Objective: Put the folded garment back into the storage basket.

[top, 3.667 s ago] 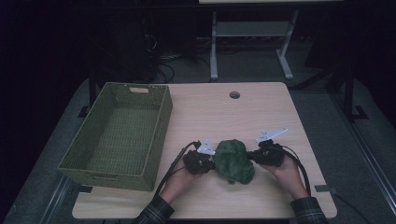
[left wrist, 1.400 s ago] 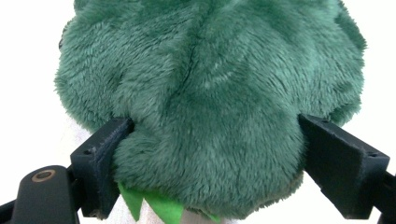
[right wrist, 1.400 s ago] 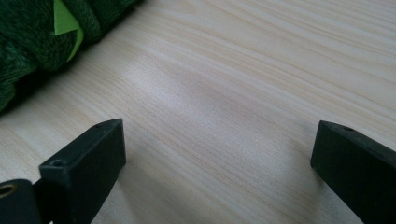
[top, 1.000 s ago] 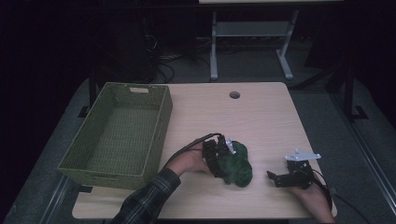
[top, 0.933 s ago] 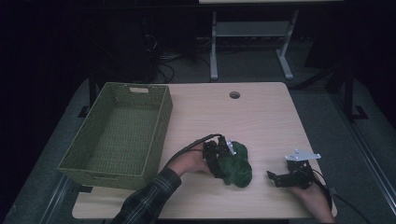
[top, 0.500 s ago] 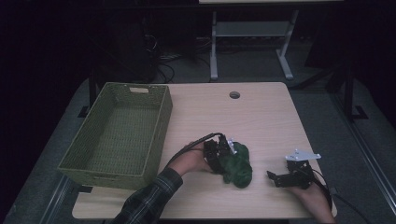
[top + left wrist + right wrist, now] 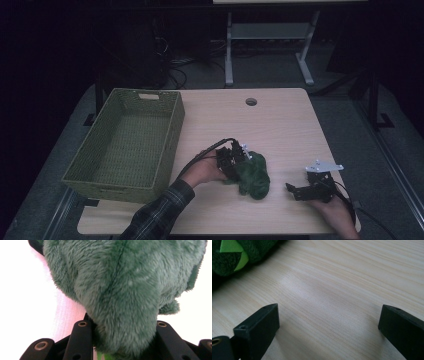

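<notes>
Setting: pale wooden table (image 7: pixel 280 125) filled the middle of the high view, with a dark floor, cables and a white stand behind it at the top of the frame.
Basket: green woven basket (image 7: pixel 131 142) sat at the left of the table, with nothing visible inside it.
Toy: green plush toy (image 7: pixel 252 173) lay on the bare wood at lower centre, well apart from the basket's right wall and not lifted so far as the high view showed.
Left gripper: left gripper (image 7: pixel 234 159) came in from the lower left of the high view and met the toy's left side.
Left jaws: had just been closing, with the plush between them; in the left gripper view the fur (image 7: pixel 120 290) bulged out between and over the two black jaws at the bottom edge, and both jaws pressed into it, so the toy looked clamped.
Right gripper: right gripper (image 7: pixel 300 190) rested on the table at the lower right, clear of the toy.
Right jaws: spread wide with only wood grain between them; the toy (image 7: pixel 234 255), showing a bright lime patch, sat in the upper left corner of the right gripper view, off to the side of the jaws.
Done: judging by the pictures, the grasp on the toy was made or all but made.
Left to do: lifting it, carrying it left across the table and dropping it into the basket, if that was where it was meant to go.
</notes>
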`<state>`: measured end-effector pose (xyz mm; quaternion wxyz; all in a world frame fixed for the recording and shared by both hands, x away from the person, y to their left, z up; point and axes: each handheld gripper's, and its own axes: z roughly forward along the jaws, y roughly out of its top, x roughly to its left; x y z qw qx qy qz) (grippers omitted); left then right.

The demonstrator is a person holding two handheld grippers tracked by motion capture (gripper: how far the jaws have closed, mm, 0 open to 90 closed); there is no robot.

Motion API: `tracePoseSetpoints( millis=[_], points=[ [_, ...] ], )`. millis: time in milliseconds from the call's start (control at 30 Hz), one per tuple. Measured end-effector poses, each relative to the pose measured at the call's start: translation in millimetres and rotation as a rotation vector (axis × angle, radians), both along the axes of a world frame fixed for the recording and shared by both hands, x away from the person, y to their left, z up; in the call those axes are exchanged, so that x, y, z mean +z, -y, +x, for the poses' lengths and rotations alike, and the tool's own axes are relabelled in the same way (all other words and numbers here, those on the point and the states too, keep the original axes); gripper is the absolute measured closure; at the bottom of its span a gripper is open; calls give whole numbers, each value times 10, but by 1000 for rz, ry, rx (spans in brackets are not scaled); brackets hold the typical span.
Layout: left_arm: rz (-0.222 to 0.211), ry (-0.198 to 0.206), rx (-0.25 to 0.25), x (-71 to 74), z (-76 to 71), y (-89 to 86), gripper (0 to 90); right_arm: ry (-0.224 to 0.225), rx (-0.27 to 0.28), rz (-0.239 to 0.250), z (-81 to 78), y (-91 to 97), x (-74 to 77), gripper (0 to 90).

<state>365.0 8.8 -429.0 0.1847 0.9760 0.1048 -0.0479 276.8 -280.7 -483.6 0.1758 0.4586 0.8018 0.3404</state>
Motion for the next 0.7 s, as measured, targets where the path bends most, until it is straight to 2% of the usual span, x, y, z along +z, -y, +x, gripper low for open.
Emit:
tracePoseSetpoints(
  millis=[300,400,500,700],
  points=[
    [-23,0,34,113,0,-40,662,1,0,0,0,0,0,28],
    [-39,-7,47,174,17,-67,662,1,0,0,0,0,0,28],
    [-34,6,46,236,17,-91,661,0,0,0,0,0,0,28],
    [-70,10,60,400,19,-159,661,1,0,0,0,0,0,28]
  ],
)
